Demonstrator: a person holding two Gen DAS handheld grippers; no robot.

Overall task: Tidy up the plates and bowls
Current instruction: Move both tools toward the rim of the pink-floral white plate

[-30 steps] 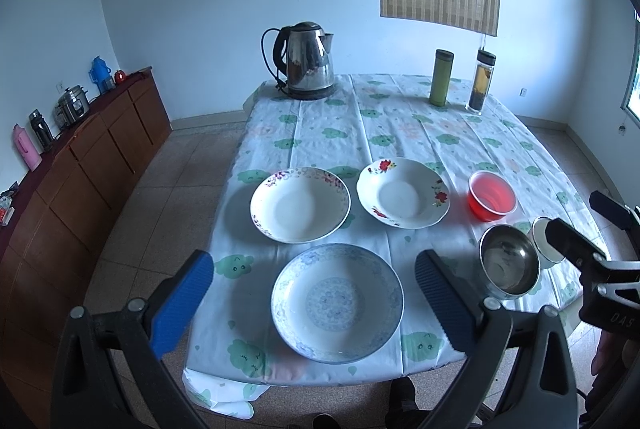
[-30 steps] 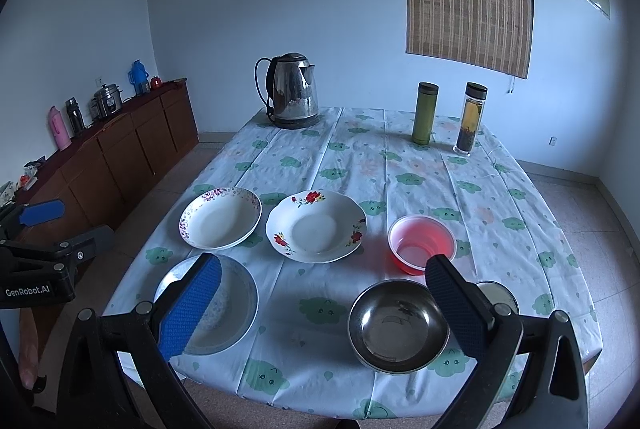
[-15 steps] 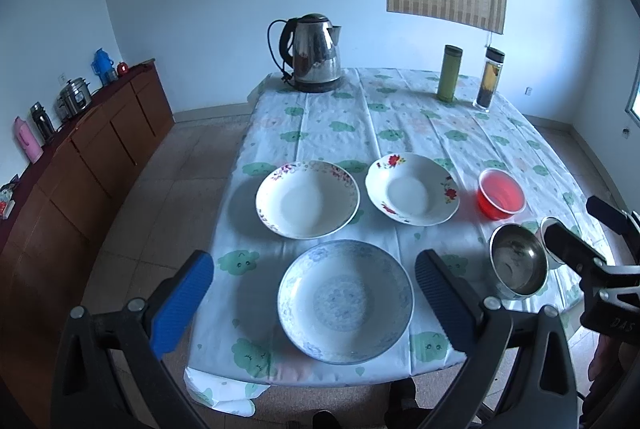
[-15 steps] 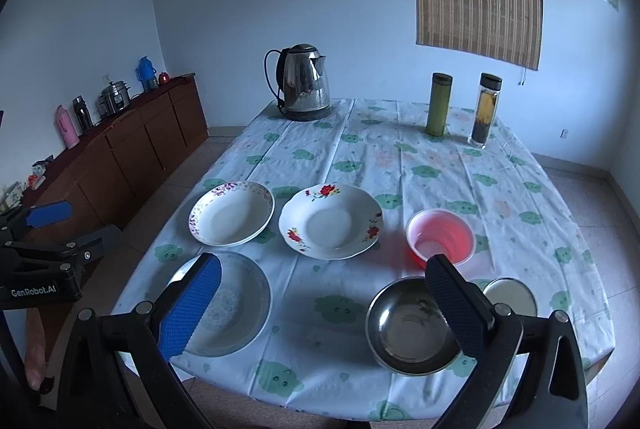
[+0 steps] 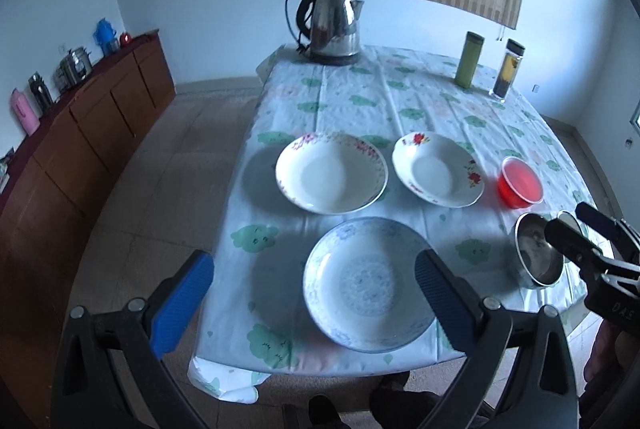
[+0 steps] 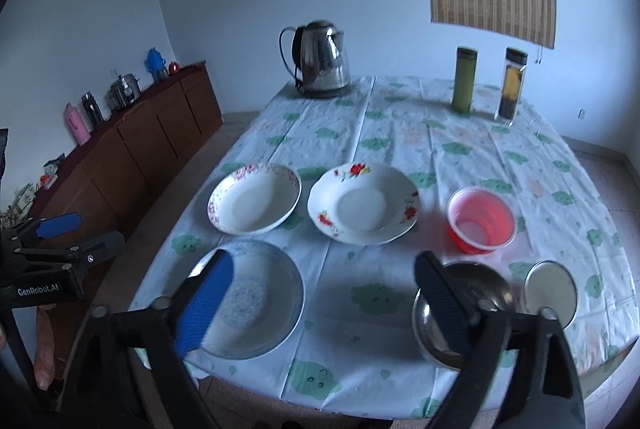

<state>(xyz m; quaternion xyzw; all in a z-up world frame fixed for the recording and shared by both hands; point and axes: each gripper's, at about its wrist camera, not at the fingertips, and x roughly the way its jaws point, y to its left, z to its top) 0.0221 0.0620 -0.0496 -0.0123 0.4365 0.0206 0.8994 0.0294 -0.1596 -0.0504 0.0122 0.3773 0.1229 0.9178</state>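
Three plates sit on the cloud-print tablecloth: a blue-patterned plate (image 5: 368, 285) (image 6: 260, 301) nearest the front edge, a pink-rimmed plate (image 5: 332, 177) (image 6: 254, 203) and a red-flowered plate (image 5: 438, 169) (image 6: 364, 209) behind it. To their right are a red bowl (image 5: 520, 185) (image 6: 482, 221) and a steel bowl (image 5: 538, 253) (image 6: 492, 281). My left gripper (image 5: 312, 297) (image 6: 84, 233) hangs open above the blue-patterned plate, touching nothing. My right gripper (image 6: 322, 303) (image 5: 576, 223) hovers over the front of the table, its jaws closing with nothing pressed between them; its right finger covers part of the steel bowl.
A small round lid (image 6: 552, 289) lies beside the steel bowl. At the far end of the table stand a steel kettle (image 5: 330, 25), a green flask (image 5: 468, 65) and a clear bottle (image 5: 506, 69). A brown sideboard (image 5: 80, 133) with flasks lines the left wall.
Both grippers have come forward and down toward the table, so the dishes look larger. The right gripper's fingers stand slightly closer together than before.
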